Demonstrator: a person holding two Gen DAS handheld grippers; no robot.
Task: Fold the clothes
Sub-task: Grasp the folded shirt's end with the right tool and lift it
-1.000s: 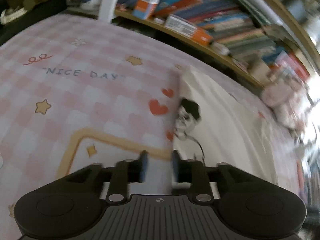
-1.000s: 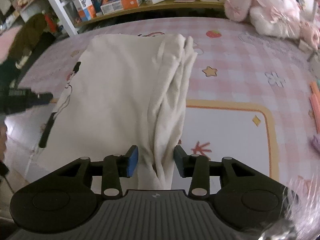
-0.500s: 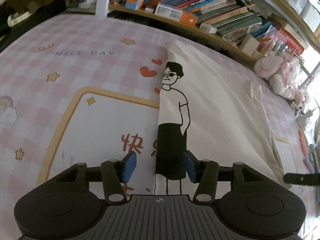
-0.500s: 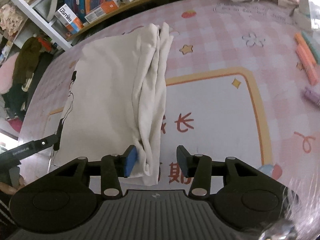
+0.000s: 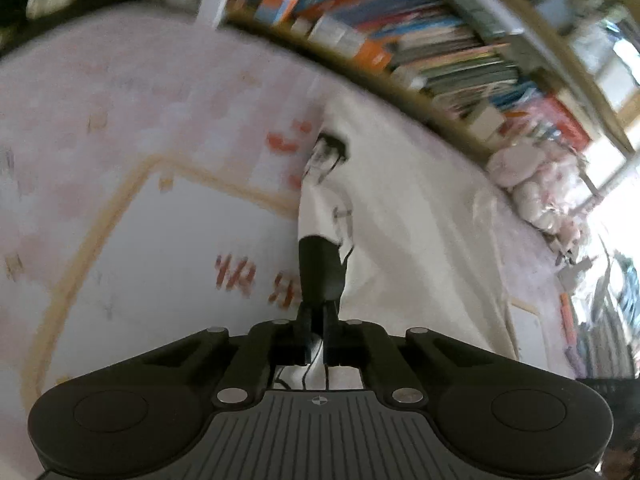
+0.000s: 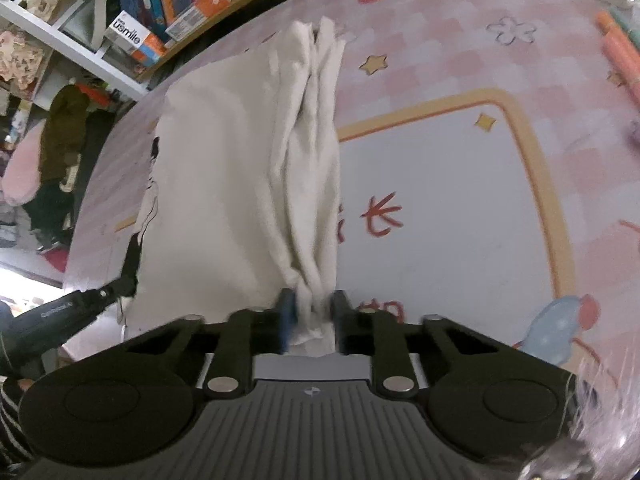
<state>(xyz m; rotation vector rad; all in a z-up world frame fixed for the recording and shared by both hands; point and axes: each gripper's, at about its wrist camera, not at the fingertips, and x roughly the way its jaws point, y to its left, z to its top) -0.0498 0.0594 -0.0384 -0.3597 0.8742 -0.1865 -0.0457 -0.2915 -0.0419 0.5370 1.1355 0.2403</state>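
Both grippers are on the near hem of the shirt (image 6: 224, 184) now, a cream T-shirt lying lengthwise on the pink checked mat (image 6: 460, 200), already narrowed into a long strip. The left gripper (image 5: 318, 320) has its fingers pinched tight on the near corner, right where the printed figure (image 5: 326, 216) runs along the folded edge; the picture on that side is smeared, so the fine detail of the bite is hard to read, but cloth clearly sits between the closed fingers. The right gripper (image 6: 312, 312) clamps the opposite near corner, where the tucked-in side has bunched into thick pleats, so its fingers stand a little apart around that wad of fabric. From the right-hand view the other tool shows at the far left, biting the same hem. Taking both bottom corners at once looks like the set-up for carrying the hem up to the collar end, near the bookshelf (image 6: 168, 8), halving the length. The bunched side is the one to watch: loose pleats could slip out unevenly. A plush toy (image 5: 536, 184) sits beyond the shirt.
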